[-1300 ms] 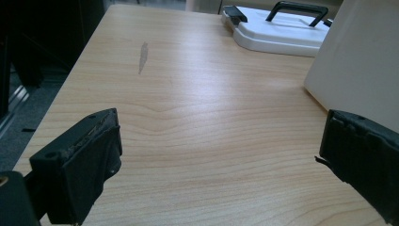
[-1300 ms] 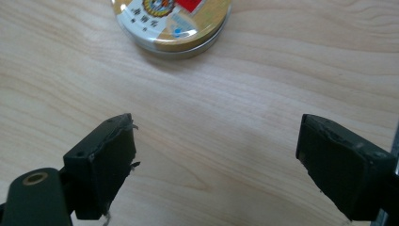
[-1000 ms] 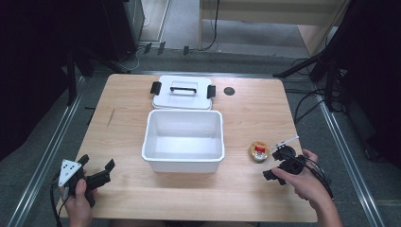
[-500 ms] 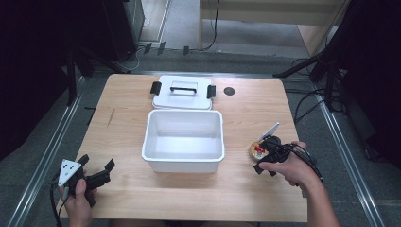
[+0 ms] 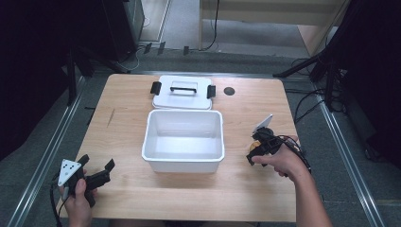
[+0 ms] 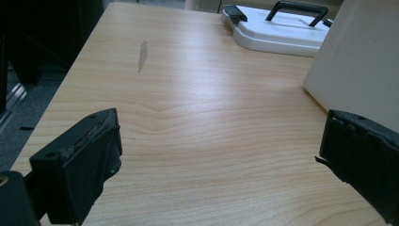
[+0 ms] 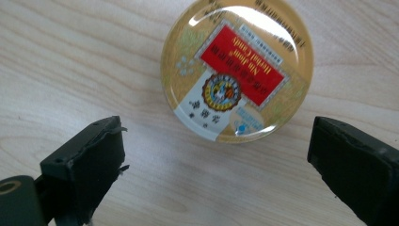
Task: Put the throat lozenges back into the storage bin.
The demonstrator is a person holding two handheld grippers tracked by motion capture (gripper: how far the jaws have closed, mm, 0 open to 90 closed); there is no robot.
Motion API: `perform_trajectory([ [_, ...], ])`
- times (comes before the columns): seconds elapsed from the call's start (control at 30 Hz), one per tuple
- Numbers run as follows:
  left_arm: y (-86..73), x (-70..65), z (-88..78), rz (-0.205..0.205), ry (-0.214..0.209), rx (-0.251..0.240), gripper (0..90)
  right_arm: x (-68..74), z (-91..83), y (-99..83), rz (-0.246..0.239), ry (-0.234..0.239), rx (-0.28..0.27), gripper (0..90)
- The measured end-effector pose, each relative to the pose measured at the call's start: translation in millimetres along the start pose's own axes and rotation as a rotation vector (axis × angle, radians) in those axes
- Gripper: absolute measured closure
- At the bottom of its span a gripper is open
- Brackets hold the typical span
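Candy tin [image 7: 237,70], round and gold with a red label, lies flat on the worktop [image 5: 246,189] at the box's [image 5: 183,139] three o'clock, beneath the spread right tongs [image 7: 216,155]; left tongs [image 6: 216,160] spread too.

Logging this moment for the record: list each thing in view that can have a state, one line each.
White rectangular plastic bin: open, looks empty, upright on the wooden table.
White lid with black handle: off, lying flat behind the bin.
Round gold candy tin with red label: closed, flat on the table, not gripped.
Left gripper: open, over bare table.
Right gripper: open, over the tin.
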State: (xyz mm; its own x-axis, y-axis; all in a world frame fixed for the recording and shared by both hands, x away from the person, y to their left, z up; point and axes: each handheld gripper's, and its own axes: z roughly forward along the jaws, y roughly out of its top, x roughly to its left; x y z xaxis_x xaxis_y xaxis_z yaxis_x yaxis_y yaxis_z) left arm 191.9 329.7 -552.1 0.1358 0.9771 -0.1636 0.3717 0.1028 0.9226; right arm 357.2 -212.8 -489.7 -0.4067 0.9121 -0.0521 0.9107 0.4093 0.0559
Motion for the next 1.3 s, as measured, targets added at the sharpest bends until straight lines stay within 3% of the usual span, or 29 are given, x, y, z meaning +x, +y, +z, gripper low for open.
perform_trajectory([
  [0.1, 0.0, -0.1, -0.2, 0.001, -0.001, 0.000, 0.0, -2.3, -0.8, 7.2, 0.030, -0.003, -0.002, 7.1],
  [0.4, -0.1, 0.0, -0.1, -0.001, -0.001, -0.002, 0.0, -1.4, 2.4, 22.2, 0.056, -0.015, 0.013, 9.0],
  [0.57, -0.1, 0.1, -0.1, -0.001, -0.001, -0.002, 0.0, -5.9, 11.3, 28.2, 0.101, -0.034, 0.037, 12.8],
  [0.67, 0.0, 0.1, 0.0, -0.002, -0.001, -0.001, 0.0, -6.9, 13.4, 28.7, 0.108, -0.026, 0.045, 13.4],
  [0.7, -0.1, 0.1, 0.0, -0.001, -0.001, -0.001, 0.0, -7.4, 14.5, 29.0, 0.111, -0.017, 0.046, 17.2],
  [0.97, -0.1, 0.0, -0.2, 0.000, -0.002, -0.001, 0.0, -5.3, 9.0, 27.4, 0.074, -0.005, 0.026, 21.0],
  [1.17, -0.1, 0.1, -0.2, -0.001, -0.003, -0.002, 0.0, -4.8, -7.0, 27.8, 0.066, 0.007, -0.009, 21.1],
  [1.3, -0.1, 0.1, -0.1, -0.001, -0.001, -0.002, 0.0, 0.5, -17.4, 29.2, 0.027, 0.003, -0.019, 21.1],
])
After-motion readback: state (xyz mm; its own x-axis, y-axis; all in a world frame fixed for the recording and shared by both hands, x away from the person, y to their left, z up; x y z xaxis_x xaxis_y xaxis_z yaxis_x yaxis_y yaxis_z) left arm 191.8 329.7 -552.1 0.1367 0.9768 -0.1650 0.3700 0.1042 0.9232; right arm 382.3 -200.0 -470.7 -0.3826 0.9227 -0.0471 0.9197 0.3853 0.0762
